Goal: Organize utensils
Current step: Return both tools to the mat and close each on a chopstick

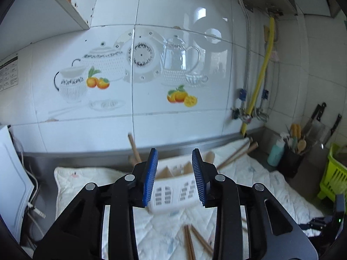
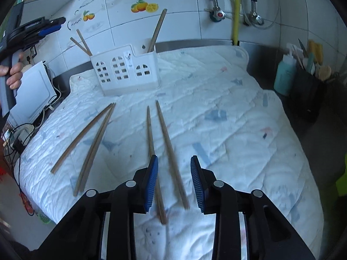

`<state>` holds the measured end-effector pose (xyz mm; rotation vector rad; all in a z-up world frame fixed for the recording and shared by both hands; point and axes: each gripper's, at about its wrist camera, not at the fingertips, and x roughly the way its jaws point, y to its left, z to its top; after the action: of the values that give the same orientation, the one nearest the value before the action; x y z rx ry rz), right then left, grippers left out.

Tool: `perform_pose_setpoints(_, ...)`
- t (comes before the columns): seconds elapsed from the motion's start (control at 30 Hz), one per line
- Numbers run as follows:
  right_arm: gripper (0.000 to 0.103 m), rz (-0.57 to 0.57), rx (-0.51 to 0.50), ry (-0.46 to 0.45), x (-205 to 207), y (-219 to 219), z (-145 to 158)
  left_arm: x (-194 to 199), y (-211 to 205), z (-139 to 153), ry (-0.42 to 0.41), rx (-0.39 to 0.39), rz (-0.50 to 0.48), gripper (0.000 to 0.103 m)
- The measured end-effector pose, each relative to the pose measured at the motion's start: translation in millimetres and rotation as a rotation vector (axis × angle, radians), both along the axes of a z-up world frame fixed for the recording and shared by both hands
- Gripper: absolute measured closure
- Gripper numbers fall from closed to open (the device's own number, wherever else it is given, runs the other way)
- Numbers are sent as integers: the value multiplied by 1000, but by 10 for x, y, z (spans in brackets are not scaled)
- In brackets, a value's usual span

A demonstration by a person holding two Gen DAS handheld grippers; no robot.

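A white plastic utensil holder (image 2: 126,73) stands on the quilted white mat (image 2: 227,112), with wooden chopsticks (image 2: 81,43) and a wooden stick (image 2: 157,31) standing in it. Several wooden chopsticks lie on the mat: a pair at left (image 2: 91,143) and a pair in the middle (image 2: 168,149). My right gripper (image 2: 174,184) is open and empty, low over the near ends of the middle pair. My left gripper (image 1: 174,177) is open and empty, raised in front of the holder (image 1: 173,189). It also shows at the far left of the right wrist view (image 2: 32,30).
A teal bottle (image 2: 285,74) and a black caddy (image 2: 308,91) of kitchen tools stand at the right wall. A yellow pipe (image 2: 236,8) and valves run down the tiled wall. A white board (image 2: 34,93) and cables (image 2: 19,138) sit at left. A green rack (image 1: 335,173) stands right.
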<state>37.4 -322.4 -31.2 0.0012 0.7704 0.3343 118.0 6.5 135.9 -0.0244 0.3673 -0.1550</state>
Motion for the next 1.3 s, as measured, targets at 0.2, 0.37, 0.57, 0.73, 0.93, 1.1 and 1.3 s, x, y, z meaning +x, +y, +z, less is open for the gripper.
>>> perform_pose_setpoints(0.2,77,26,13,-6,-263,54,-100,-476,38,-514,97,-1,-7,70)
perform_pose_setpoints(0.37,77,51,12,-12,-394,162,-132,-789,46,-1012,207,1,-26,70)
perform_pose_setpoints(0.57,77,76,35,-5,-424,263,-143,-1020,7,-1666,372,-19,-53,70)
perform_pose_setpoints(0.73,77,95,37,-3,-430,350,-154,-1102,-66,-2010,442,-11,-62,70)
perform_pose_setpoints(0.93,77,96,40,1,-433,365,-161,-1081,-99,-2138,458,-14,-69,77)
perform_pose_setpoints(1.1,77,94,41,3,-434,357,-170,-1096,-164,-2126,447,33,-69,78)
perform_pose_setpoints(1.3,77,89,46,9,-442,347,-205,-1107,-276,-2171,411,178,19,87)
